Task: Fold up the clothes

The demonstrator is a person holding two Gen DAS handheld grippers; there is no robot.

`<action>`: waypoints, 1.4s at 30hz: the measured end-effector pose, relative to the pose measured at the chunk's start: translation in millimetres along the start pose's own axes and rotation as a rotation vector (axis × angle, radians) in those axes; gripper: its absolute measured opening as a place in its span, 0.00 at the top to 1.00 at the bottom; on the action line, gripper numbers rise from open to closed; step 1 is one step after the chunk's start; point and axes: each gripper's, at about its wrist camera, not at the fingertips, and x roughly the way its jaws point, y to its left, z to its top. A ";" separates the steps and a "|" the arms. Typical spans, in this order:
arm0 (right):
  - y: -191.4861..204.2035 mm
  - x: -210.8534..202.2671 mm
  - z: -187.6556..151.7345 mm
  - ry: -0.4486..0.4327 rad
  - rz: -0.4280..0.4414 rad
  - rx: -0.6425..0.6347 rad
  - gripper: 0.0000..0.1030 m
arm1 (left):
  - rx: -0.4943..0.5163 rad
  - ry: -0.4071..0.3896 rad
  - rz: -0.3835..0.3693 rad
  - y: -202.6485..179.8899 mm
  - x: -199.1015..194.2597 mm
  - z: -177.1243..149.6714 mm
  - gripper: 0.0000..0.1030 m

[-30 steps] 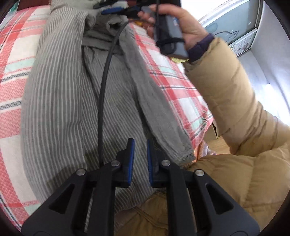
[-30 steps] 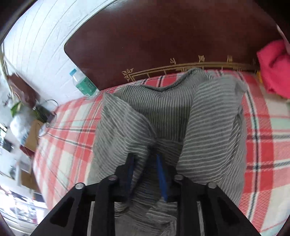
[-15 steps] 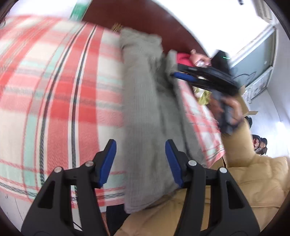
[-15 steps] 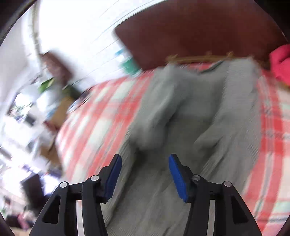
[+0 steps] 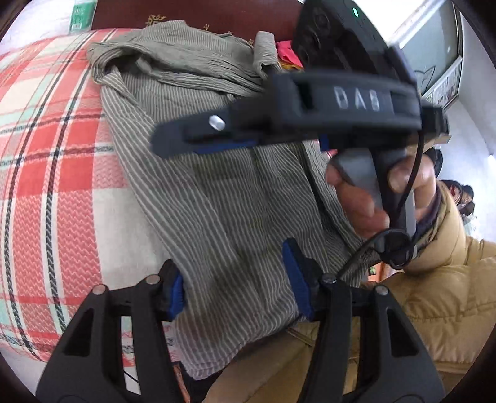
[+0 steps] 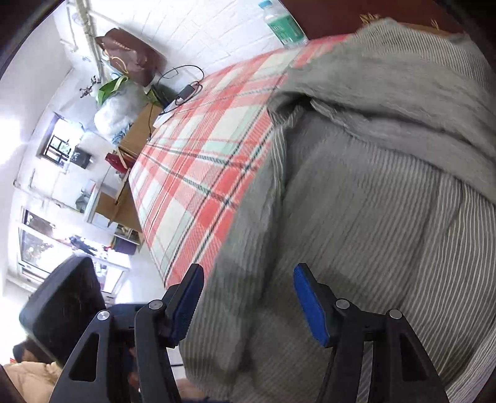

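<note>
Nearest, at six o'clock in the left wrist view, the left claw stands spread over the near hem of the striped grey garment; its jaws have just been opening and pinch nothing. The right claw, seen from its own wrist camera, is likewise spread above the striped cloth, jaws just opened and empty. In the left view it crosses at one o'clock, held by a hand in a tan padded sleeve. The garment lies lengthwise on the plaid bed cover, sides already turned in, bunched toward twelve o'clock by the dark headboard. This looks like the pause between folds: the next move likely calls for both claws to take the near hem and carry it toward the far end.
</note>
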 end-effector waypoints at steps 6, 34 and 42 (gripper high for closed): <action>23.3 -7.4 61.9 -0.038 -0.269 -0.164 0.40 | -0.073 -0.016 0.015 12.5 2.8 8.8 0.44; -57.8 -56.0 175.0 -0.212 -0.237 0.116 0.92 | -0.023 -0.069 -0.116 -12.0 -27.6 24.0 0.79; -154.2 -115.9 106.9 -0.274 -0.320 0.362 0.85 | 0.090 0.066 -0.114 -54.9 20.7 33.3 0.79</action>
